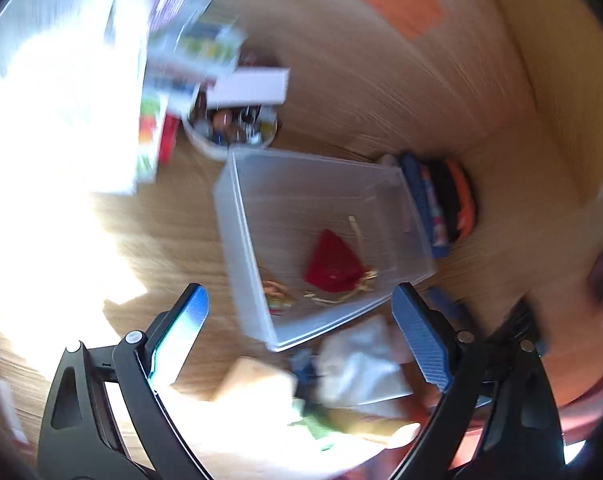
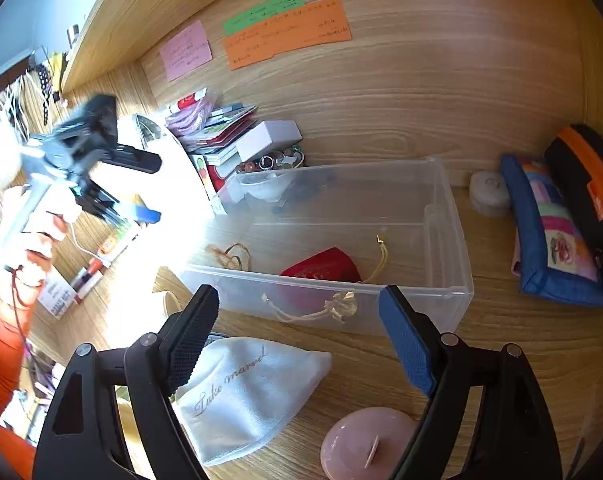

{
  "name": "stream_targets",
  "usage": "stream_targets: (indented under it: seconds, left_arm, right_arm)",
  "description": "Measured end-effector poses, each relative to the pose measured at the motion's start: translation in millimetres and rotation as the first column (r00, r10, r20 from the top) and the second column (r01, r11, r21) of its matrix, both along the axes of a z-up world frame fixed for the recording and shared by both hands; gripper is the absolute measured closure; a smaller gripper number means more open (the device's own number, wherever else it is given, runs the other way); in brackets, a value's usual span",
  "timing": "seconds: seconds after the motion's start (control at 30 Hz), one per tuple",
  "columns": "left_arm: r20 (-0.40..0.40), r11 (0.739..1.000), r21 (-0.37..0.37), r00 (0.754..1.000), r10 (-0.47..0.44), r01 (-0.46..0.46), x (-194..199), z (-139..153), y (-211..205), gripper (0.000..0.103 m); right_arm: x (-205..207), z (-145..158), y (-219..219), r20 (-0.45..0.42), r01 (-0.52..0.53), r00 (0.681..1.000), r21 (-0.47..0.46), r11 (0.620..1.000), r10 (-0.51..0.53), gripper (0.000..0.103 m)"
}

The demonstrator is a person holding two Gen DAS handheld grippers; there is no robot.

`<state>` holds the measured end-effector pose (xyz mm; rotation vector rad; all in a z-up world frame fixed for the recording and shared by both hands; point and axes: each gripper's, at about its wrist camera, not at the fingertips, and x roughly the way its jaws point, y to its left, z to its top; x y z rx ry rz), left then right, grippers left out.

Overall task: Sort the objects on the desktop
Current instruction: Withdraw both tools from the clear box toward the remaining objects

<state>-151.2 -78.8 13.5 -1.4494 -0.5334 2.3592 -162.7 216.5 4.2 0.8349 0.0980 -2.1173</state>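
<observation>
A clear plastic bin (image 2: 441, 280) stands on the wooden desk and holds a red drawstring pouch (image 2: 325, 266) and a small cord trinket (image 2: 229, 256). It also shows in the blurred left wrist view (image 1: 237, 240), with the red pouch (image 1: 333, 264) inside. My right gripper (image 2: 299, 308) is open and empty, just in front of the bin, above a white cloth pouch (image 2: 245, 392). My left gripper (image 1: 299, 308) is open and empty, above the bin's near corner; it shows blurred in the right wrist view (image 2: 101, 184), held up at the left.
A pink round case (image 2: 365, 444) lies by the white pouch. A blue patchwork pouch (image 2: 553, 248) and a black-orange case (image 2: 589, 184) lean at the right. A bowl of small items (image 2: 273, 160), stacked cards, a white box (image 2: 269, 136) and tubes (image 2: 101, 256) sit left.
</observation>
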Motion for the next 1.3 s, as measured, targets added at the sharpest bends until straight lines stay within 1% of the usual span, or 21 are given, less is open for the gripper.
stream_targets:
  seconds: [0.03,0.07,0.1,0.17,0.23,0.3,0.4,0.5,0.6,0.7,0.83,0.93,1.1,1.23,1.3]
  left_arm:
    - [-0.051,0.996,-0.092,0.999,-0.013,0.009,9.6,7.0,9.4,0.01]
    - [-0.099,0.985,-0.174,0.995,-0.029,0.012,18.1,12.4,15.5,0.01]
    - [-0.15,0.965,-0.261,0.987,-0.054,0.014,28.9,17.2,25.5,0.01]
    - [-0.224,0.92,-0.392,0.969,-0.106,0.01,47.9,19.4,36.9,0.01]
    - [-0.28,0.877,-0.481,0.946,-0.161,0.007,67.1,20.6,43.9,0.01]
    - [-0.305,0.856,-0.518,0.931,-0.199,0.013,83.2,15.8,49.5,0.009]
    - [-0.31,0.853,-0.521,0.926,-0.215,0.024,96.6,6.9,51.6,0.008]
    - [-0.301,0.854,-0.521,0.932,-0.2,0.015,103.0,-6.6,58.7,0.008]
    - [-0.283,0.851,-0.525,0.942,-0.179,0.004,107.9,-22.1,56.9,0.008]
    - [-0.264,0.854,-0.521,0.949,-0.173,0.011,114.6,-34.5,52.8,0.008]
    - [-0.256,0.856,-0.515,0.948,-0.191,0.034,124.9,-47.9,49.6,0.008]
    - [-0.236,0.861,-0.506,0.951,-0.201,0.057,130.9,-60.2,48.8,0.008]
    - [-0.179,0.868,-0.487,0.962,-0.207,0.096,128.9,-86.2,51.0,0.008]
    - [-0.142,0.882,-0.459,0.97,-0.195,0.11,118.5,-101.1,54.4,0.008]
    - [-0.126,0.879,-0.463,0.974,-0.188,0.11,113.2,-106.3,56.8,0.008]
  right_arm:
    - [2.0,1.5,-0.3,-0.013,0.004,1.0,0.006,1.0,-0.004,0.023]
    - [4.8,3.7,-0.2,-0.033,0.014,0.999,0.012,1.0,-0.014,0.023]
    - [7.1,5.4,0.0,-0.048,0.023,0.999,0.016,1.0,-0.022,0.023]
    - [12.0,8.2,0.4,-0.081,0.049,0.996,0.035,0.998,-0.046,0.023]
    - [17.1,9.0,0.8,-0.117,0.081,0.99,0.07,0.994,-0.073,0.023]
    - [21.0,7.8,2.0,-0.134,0.105,0.987,0.095,0.99,-0.092,0.023]
    - [26.9,3.0,6.7,-0.136,0.133,0.984,0.131,0.982,-0.115,0.023]
    - [33.1,-1.7,13.6,-0.136,0.162,0.981,0.162,0.974,-0.14,0.023]
    - [40.7,-5.2,21.4,-0.143,0.185,0.977,0.19,0.964,-0.159,0.022]
    - [49.8,-8.0,31.2,-0.153,0.202,0.973,0.207,0.957,-0.173,0.022]
    - [57.7,-11.2,44.1,-0.16,0.239,0.965,0.223,0.945,-0.207,0.021]
    - [62.4,-17.4,54.3,-0.155,0.264,0.961,0.243,0.934,-0.231,0.021]
    - [67.6,-32.9,65.8,-0.124,0.27,0.962,0.273,0.923,-0.245,0.021]
    - [62.9,-46.5,61.6,-0.095,0.256,0.966,0.304,0.918,-0.238,0.021]
    - [58.5,-52.7,57.6,-0.082,0.246,0.969,0.321,0.915,-0.232,0.021]
